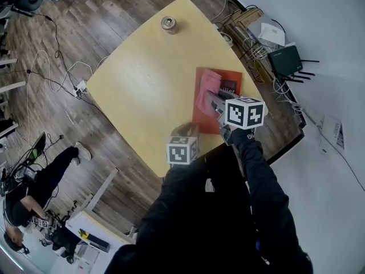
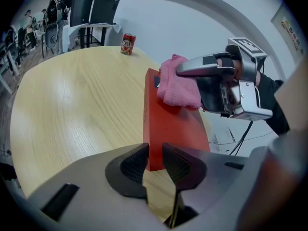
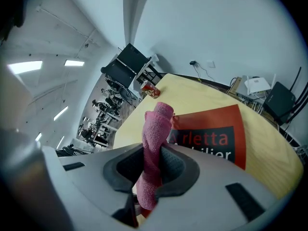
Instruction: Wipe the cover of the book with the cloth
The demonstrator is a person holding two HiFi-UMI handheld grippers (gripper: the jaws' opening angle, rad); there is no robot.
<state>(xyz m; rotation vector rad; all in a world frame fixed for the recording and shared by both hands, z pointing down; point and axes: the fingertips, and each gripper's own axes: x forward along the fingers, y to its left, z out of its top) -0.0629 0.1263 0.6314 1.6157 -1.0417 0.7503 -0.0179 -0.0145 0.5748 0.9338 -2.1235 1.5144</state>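
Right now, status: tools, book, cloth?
Left tool clamped on book, near corner. Right tool shut on pink cloth, cloth on cover. Can at far edge, out of the way.

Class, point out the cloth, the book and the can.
cloth (image 3: 156,129): right gripper view, its upright fold.
book (image 2: 173,129): left gripper view, bare red cover.
can (image 1: 169,23): head view, its top.
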